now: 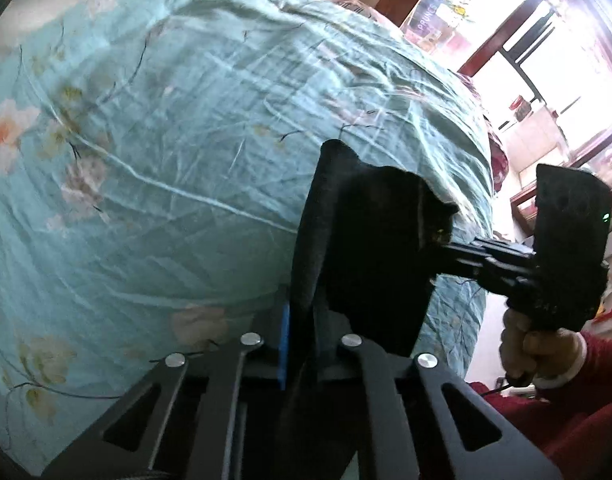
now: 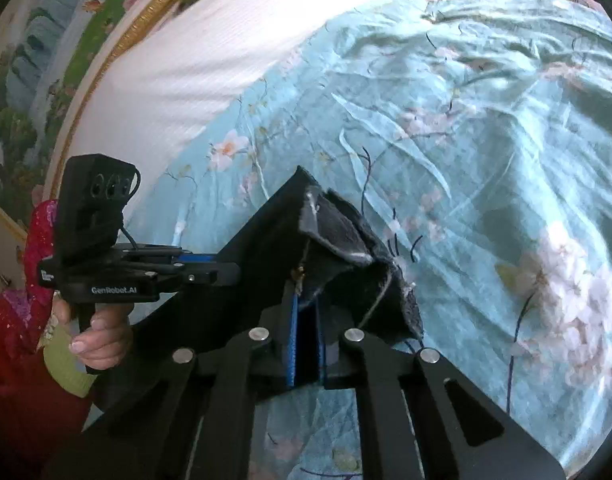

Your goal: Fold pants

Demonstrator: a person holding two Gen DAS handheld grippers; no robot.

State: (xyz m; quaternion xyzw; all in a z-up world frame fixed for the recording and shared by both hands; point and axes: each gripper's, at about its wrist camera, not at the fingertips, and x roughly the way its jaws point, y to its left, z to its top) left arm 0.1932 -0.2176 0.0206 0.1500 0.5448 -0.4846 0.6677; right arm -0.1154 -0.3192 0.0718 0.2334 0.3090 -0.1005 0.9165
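Note:
The black pants (image 1: 366, 240) hang lifted above the bed, held at two spots. My left gripper (image 1: 302, 344) is shut on one edge of the pants; the dark cloth covers its fingertips. My right gripper (image 1: 446, 240) shows at the right of the left wrist view, clamped on the other edge. In the right wrist view the right gripper (image 2: 306, 340) is shut on the pants (image 2: 338, 248), whose grey inner lining shows. The left gripper (image 2: 226, 272) shows at the left there, gripping the stretched cloth.
A teal floral bedsheet (image 1: 166, 140) covers the bed under both grippers. A white headboard with a gold-framed picture (image 2: 178, 60) stands at the far side. A window and shelves with jars (image 1: 546, 80) lie to the right. The person's red sleeve (image 1: 566, 400) is near.

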